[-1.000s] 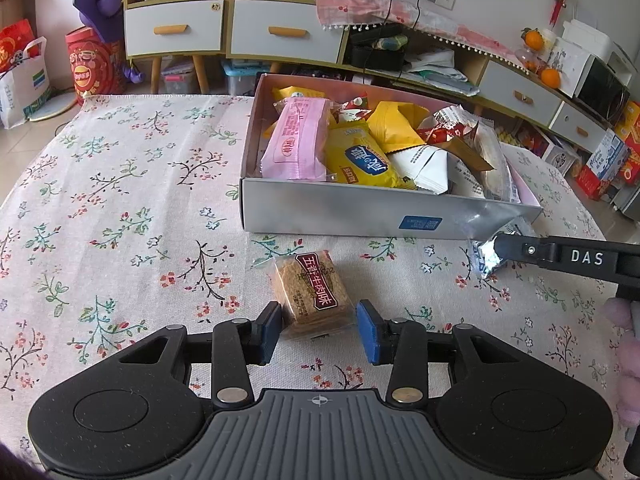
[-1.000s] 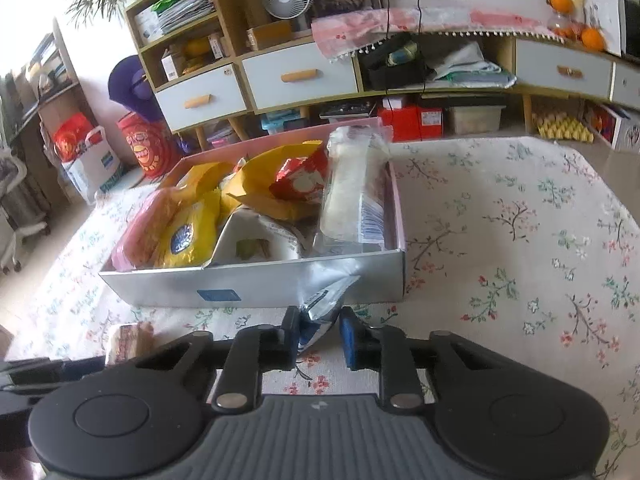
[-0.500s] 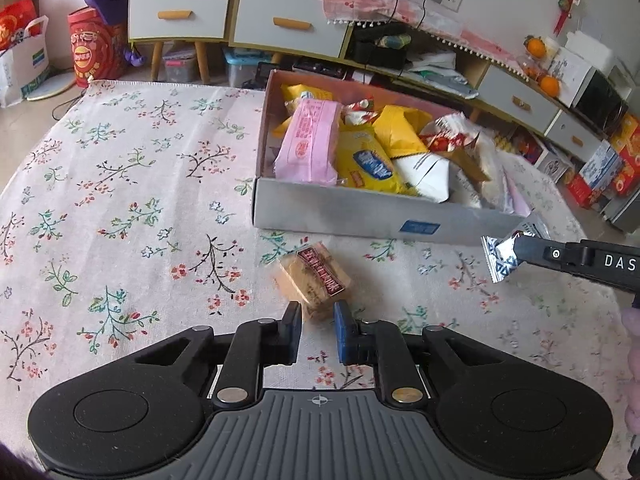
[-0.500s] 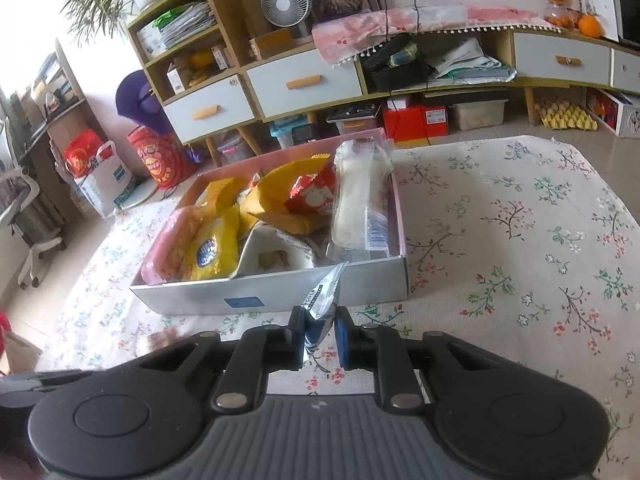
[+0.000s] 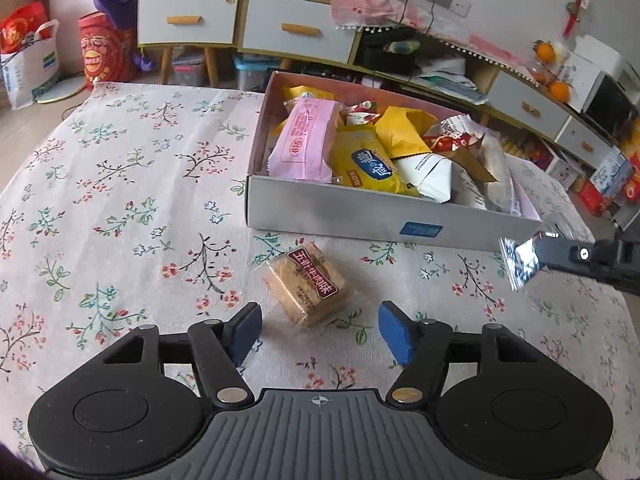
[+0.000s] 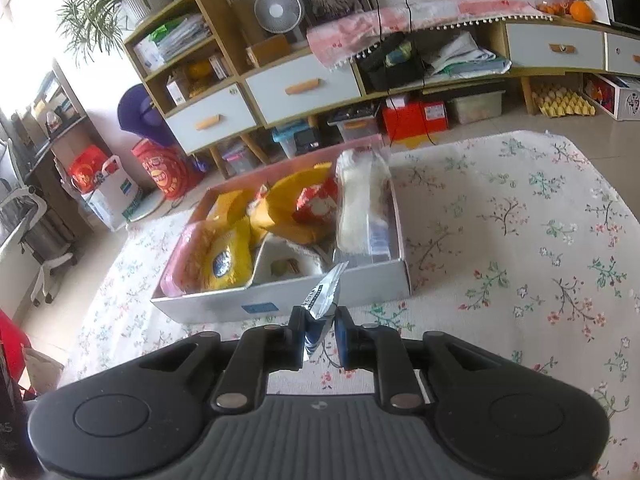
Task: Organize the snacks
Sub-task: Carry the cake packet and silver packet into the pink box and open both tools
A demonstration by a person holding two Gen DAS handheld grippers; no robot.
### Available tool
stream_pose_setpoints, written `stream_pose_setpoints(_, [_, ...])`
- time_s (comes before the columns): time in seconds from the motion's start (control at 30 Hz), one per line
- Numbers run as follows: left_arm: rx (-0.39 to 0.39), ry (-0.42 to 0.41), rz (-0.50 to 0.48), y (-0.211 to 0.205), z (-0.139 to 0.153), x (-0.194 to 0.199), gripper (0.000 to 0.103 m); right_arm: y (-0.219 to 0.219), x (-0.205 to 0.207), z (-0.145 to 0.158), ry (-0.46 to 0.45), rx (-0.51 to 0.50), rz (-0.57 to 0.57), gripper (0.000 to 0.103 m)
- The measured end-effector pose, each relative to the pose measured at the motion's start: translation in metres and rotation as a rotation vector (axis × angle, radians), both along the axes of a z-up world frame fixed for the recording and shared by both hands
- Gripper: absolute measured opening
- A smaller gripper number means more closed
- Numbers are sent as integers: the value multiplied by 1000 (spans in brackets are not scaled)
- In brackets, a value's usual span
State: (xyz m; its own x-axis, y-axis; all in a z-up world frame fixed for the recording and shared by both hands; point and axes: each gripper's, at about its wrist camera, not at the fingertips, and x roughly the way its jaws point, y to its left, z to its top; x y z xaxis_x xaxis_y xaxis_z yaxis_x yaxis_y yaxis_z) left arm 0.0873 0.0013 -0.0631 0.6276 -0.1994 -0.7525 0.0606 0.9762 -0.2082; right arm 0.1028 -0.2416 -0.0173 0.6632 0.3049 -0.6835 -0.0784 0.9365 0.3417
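Left tool (image 5: 320, 328) released, jaws just opened; biscuit pack (image 5: 306, 284) lies ahead, may slide. Right tool (image 6: 319, 334) pinches foil sachet (image 6: 322, 300) thinly; may slip.

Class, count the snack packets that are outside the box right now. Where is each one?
2. A biscuit packet lies on the tablecloth before the box; a silver packet is pinched in the right gripper. Others may be hidden.

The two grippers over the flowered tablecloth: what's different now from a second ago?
The left gripper closed toward the biscuit packet, then its jaws have just been opening; the packet lies on the tablecloth, slightly turned. The right gripper stays shut on the silver wrapper, lifted a little. The snack box is unchanged.
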Motion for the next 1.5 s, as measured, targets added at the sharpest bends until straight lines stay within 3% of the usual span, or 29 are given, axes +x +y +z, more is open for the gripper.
stream_pose_setpoints(0.23, [67,-16,64,-9,-4,10,65,5,-3,-5,21,-19,25,1])
stream_pose_setpoints(0.47, [70,-23,65,-9,-3,7,39,4,-4,-2,16,-20,31,2])
stream_pose_setpoints(0.77, [40,-5,17,-6,6,-3,35,-1,-2,4,-3,3,15,2])
stream_pose_setpoints(0.8, [34,-9,4,-7,9,-7,17,-2,-1,5,-8,7,12,2])
stream_pose_setpoints(0.87, [24,-23,-28,-10,17,-12,11,-5,1,8,-17,19,4,2])
stream_pose_setpoints(1.07, [51,-64,-83,-22,26,-20,12,-14,10,12,-28,86,-37,2])
stream_pose_setpoints(1.17, [68,-37,-82,-27,19,-15,20,-16,12,11,-17,105,-40,2])
stream_pose_setpoints(1.37, [57,-3,-12,-34,8,-5,51,-12,12,9,4,101,3,2])
stream_pose_setpoints(1.5, [65,0,28,-41,6,6,56,-6,13,10,12,92,33,2])
